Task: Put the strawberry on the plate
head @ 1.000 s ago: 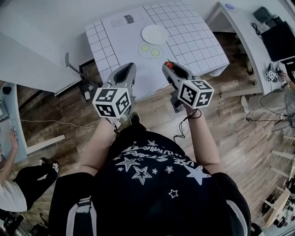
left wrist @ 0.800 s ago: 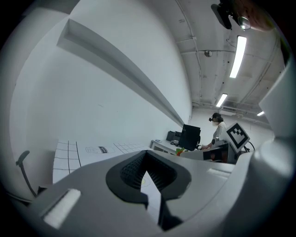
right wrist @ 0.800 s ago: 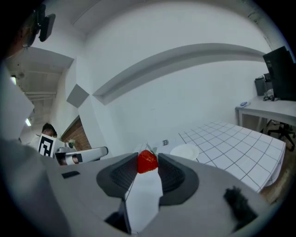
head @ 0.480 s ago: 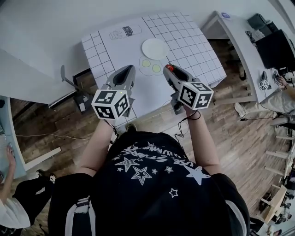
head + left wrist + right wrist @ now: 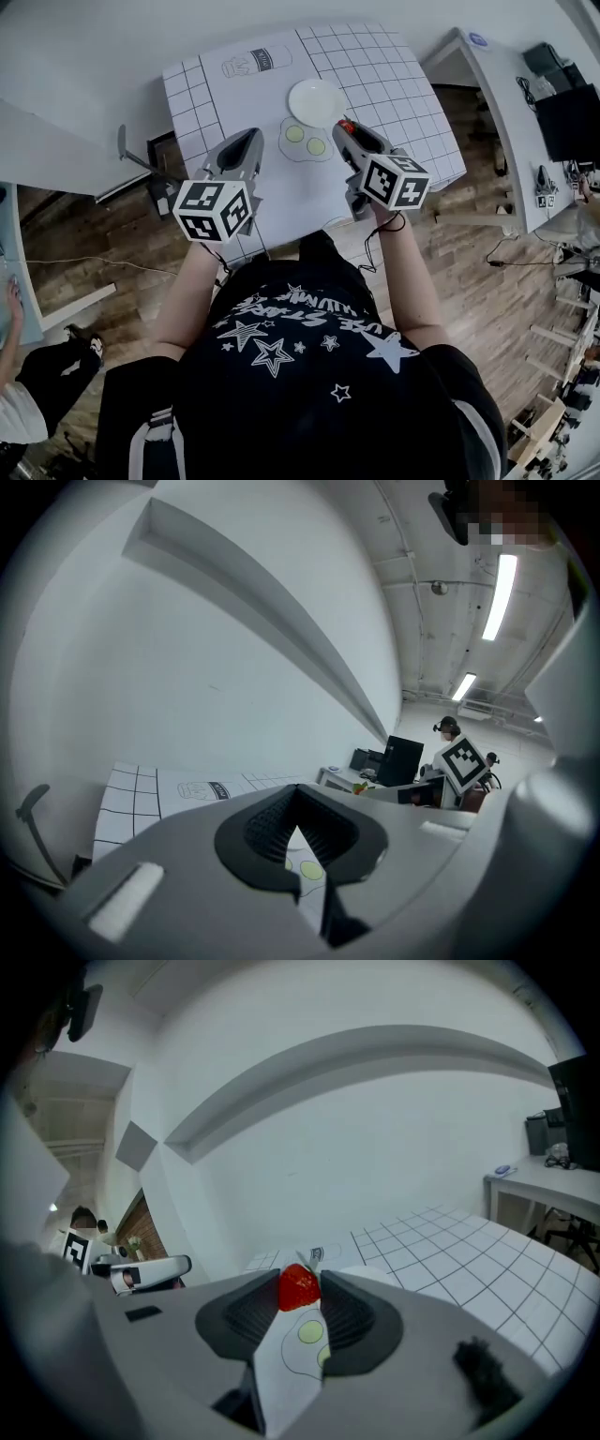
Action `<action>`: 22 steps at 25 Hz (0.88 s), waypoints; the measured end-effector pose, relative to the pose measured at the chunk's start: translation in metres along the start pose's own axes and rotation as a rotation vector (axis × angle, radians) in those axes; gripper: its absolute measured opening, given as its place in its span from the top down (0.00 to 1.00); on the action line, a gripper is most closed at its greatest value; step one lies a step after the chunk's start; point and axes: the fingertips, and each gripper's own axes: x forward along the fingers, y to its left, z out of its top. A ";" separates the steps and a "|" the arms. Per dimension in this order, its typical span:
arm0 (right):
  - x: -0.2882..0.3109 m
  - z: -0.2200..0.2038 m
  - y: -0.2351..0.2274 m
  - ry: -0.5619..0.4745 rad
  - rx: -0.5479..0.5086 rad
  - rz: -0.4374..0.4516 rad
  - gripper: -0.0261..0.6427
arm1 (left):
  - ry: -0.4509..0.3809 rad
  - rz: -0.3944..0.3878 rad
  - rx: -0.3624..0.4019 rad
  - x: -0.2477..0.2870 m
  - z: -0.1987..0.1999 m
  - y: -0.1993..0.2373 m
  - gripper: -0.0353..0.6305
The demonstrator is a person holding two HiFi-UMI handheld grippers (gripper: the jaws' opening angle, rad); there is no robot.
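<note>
**Strawberry (image 5: 299,1289) pinched in the right tongs (image 5: 300,1290)**

The right tongs grip the strawberry between their tips, above the surface (image 5: 384,89) and just beside the plate (image 5: 314,101) (not on it). The left tongs (image 5: 298,829) are closed and empty.

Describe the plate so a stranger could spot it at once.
Find the white gridded table. Near its middle sits the plate, just beyond a drawn outline with two yellow-green circles. It is the only plain white round thing there.
</note>
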 end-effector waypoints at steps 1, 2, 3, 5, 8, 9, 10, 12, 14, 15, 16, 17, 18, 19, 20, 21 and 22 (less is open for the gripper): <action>0.005 0.002 -0.005 0.007 -0.003 0.012 0.75 | -0.001 0.020 -0.003 0.003 0.000 0.002 0.94; 0.010 0.005 -0.008 0.015 -0.008 0.031 0.75 | -0.002 0.043 -0.007 0.006 0.001 0.005 0.94; 0.015 0.008 -0.011 0.024 -0.017 0.054 0.75 | -0.003 0.067 -0.009 0.010 0.002 0.007 0.94; 0.027 0.014 -0.019 0.043 -0.035 0.094 0.75 | -0.007 0.106 -0.008 0.018 0.005 0.009 0.93; 0.045 0.023 -0.033 0.061 -0.043 0.143 0.75 | -0.019 0.154 -0.007 0.032 0.011 0.009 0.93; 0.051 0.025 -0.035 0.069 -0.046 0.161 0.75 | -0.021 0.172 -0.009 0.035 0.012 0.010 0.93; 0.057 0.026 -0.037 0.078 -0.052 0.178 0.75 | -0.024 0.189 -0.012 0.039 0.013 0.012 0.94; 0.069 0.025 -0.041 0.102 -0.068 0.206 0.75 | -0.027 0.216 -0.019 0.047 0.014 0.014 0.94; 0.079 0.021 -0.044 0.129 -0.083 0.229 0.75 | -0.026 0.238 -0.022 0.055 0.014 0.015 0.93; 0.084 0.018 -0.046 0.143 -0.089 0.241 0.75 | -0.025 0.249 -0.022 0.059 0.013 0.015 0.94; 0.089 0.014 -0.048 0.158 -0.096 0.252 0.75 | -0.022 0.261 -0.024 0.062 0.011 0.015 0.93; 0.094 0.010 -0.050 0.173 -0.101 0.262 0.75 | -0.018 0.274 -0.028 0.065 0.009 0.016 0.94; 0.099 0.006 -0.052 0.189 -0.106 0.271 0.75 | -0.014 0.287 -0.034 0.068 0.007 0.018 0.93; 0.104 0.002 -0.055 0.204 -0.110 0.279 0.75 | -0.010 0.300 -0.042 0.070 0.004 0.019 0.94; 0.109 -0.001 -0.058 0.220 -0.116 0.285 0.75 | -0.005 0.312 -0.049 0.073 0.001 0.021 0.93; 0.114 -0.005 -0.061 0.235 -0.121 0.291 0.75 | 0.002 0.324 -0.056 0.076 -0.002 0.022 0.93; 0.118 -0.009 -0.064 0.250 -0.127 0.299 0.75 | 0.008 0.336 -0.062 0.079 -0.006 0.024 0.93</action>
